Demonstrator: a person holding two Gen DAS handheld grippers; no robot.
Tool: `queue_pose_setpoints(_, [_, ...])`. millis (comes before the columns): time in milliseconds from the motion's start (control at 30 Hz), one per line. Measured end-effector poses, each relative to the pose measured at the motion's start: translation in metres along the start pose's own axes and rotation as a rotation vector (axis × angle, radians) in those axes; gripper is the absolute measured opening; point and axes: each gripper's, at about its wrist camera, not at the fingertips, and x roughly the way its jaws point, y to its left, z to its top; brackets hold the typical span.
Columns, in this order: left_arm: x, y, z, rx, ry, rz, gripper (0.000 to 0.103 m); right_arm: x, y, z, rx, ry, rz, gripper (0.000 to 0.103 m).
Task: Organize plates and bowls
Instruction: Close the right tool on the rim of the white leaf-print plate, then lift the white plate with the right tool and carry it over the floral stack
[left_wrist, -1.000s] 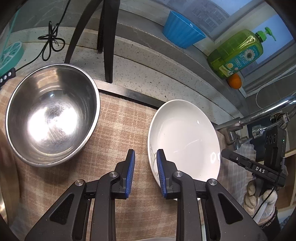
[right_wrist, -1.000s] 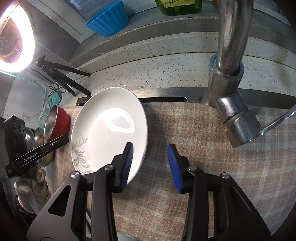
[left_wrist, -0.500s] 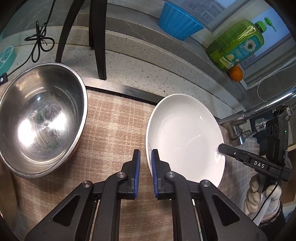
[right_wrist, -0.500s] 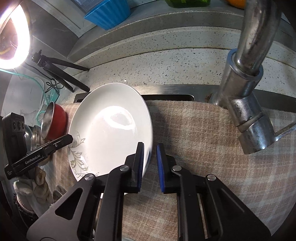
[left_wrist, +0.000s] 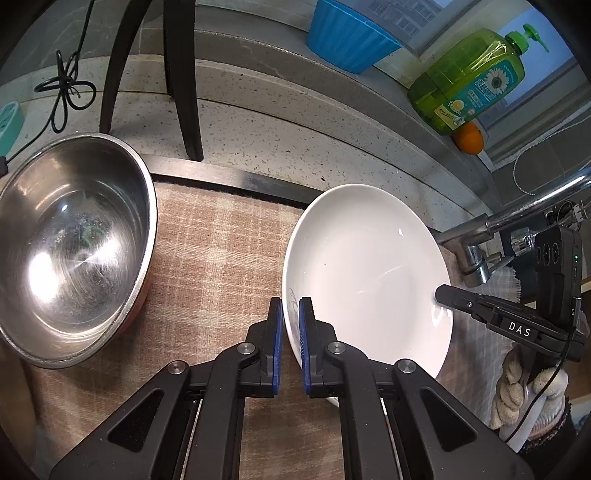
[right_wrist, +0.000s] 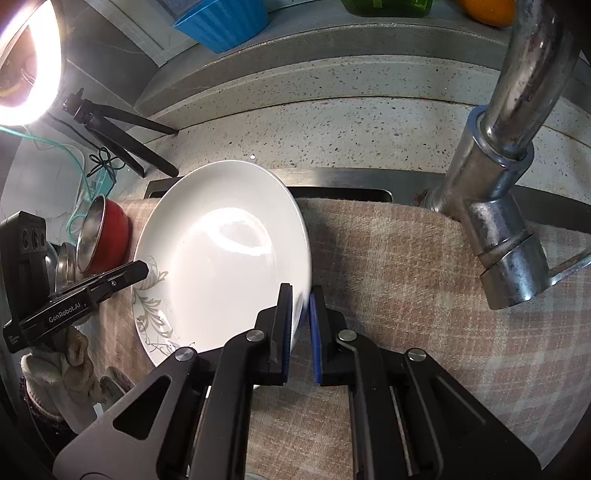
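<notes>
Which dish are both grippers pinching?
The white plate with the leaf pattern. The left gripper and right gripper each clamp its rim on opposite sides. The steel bowl sits alone beside it, and the red bowl is untouched.

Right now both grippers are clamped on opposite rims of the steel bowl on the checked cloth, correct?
Not the steel bowl: it sits untouched to the side. Both the left gripper and the right gripper are shut on opposite rims of the white plate, above the checked cloth. The left wrist view shows both dishes.
</notes>
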Motion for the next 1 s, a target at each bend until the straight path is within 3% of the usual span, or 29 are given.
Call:
queue_pose_setpoints(333, [-0.011, 0.0, -0.005, -0.005, -0.014, -0.006, 0.007, -0.015, 0.007, -0.008, -0.006, -0.009, 0.017, 0.009])
queue_pose_setpoints(1000, [-0.08, 0.008, -0.036, -0.009, -0.107, -0.03, 0.007, -0.059, 0.055, -0.048, -0.066, -0.029, 0.074, 0.009])
